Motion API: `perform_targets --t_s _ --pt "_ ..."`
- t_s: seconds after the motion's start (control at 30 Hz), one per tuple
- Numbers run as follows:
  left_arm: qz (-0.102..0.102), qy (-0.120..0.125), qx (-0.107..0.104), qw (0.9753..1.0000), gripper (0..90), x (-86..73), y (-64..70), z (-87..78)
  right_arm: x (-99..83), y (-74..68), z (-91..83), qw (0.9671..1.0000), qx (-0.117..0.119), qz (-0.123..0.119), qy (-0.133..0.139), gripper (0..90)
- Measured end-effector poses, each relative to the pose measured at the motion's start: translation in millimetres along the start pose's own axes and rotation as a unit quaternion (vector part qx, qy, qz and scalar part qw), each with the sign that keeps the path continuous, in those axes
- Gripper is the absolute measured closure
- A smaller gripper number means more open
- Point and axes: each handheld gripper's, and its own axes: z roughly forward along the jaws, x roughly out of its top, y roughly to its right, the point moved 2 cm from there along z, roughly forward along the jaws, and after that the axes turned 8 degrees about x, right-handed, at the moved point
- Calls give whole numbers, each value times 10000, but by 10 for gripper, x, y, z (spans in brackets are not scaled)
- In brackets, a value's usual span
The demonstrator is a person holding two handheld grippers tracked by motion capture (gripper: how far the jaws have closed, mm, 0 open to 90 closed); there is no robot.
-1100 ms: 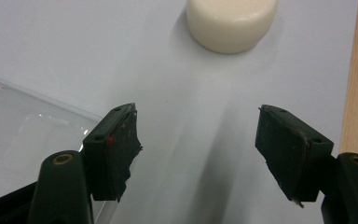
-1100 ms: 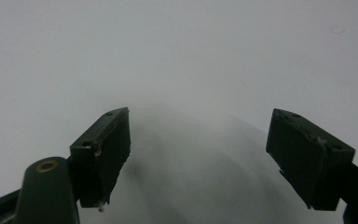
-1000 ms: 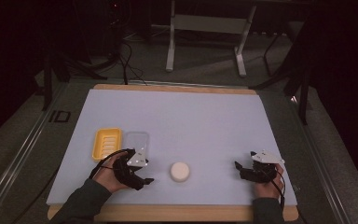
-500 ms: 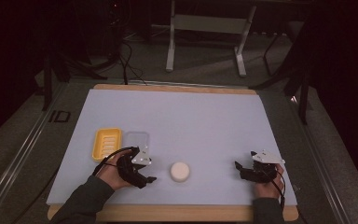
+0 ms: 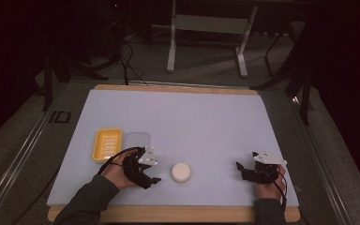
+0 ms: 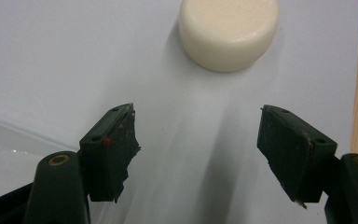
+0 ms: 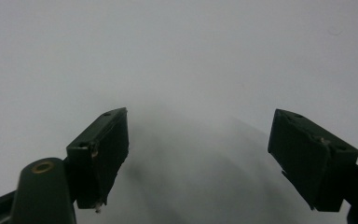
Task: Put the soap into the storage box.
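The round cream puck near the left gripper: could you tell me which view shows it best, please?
The left gripper view: the round cream puck sits close and sharp, just beyond the open jaws. The high view shows it small, right of the left gripper.

Puck [image 5: 181,172] lies right of tray [image 5: 107,144] and lid [image 5: 137,139].

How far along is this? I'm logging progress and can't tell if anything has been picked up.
Nothing looks done: the round cream soap bar lies on the table, the yellow ribbed dish sits empty. In hand: the left gripper, jaws open, points at the bar. The right gripper is open over bare table. Grasping and placing remain, apparently.
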Motion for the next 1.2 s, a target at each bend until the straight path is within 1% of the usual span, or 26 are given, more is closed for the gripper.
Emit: perform_targets --t_s 0.1,0.23,0.67,0.77,1.0,1.1,1.13,1.2 --pt "-5 -30 -12 10000 275 25 6 21 0 -1 0 10000 0 0 -3 197" --pt "75 -77 -15 9999 267 62 8 49 0 -1 0 10000 0 1 3 197" --pt "78 -117 -104 9998 252 139 -10 129 -2 1 -10 10000 -14 6 54 195" --pt "96 -145 -97 9998 232 167 -16 155 -2 0 -8 10000 -9 3 45 195" --pt "186 -182 -220 9994 230 235 -3 193 -2 1 -8 10000 -7 -1 48 195" --pt "198 -219 -244 9993 211 253 -1 213 -2 1 -9 10000 3 -4 53 197" --pt "230 -247 -222 9992 211 258 -5 220 -2 1 -9 10000 3 -4 53 197" --pt "199 -272 -238 9991 195 267 3 232 -2 1 -9 10000 8 -6 55 198"
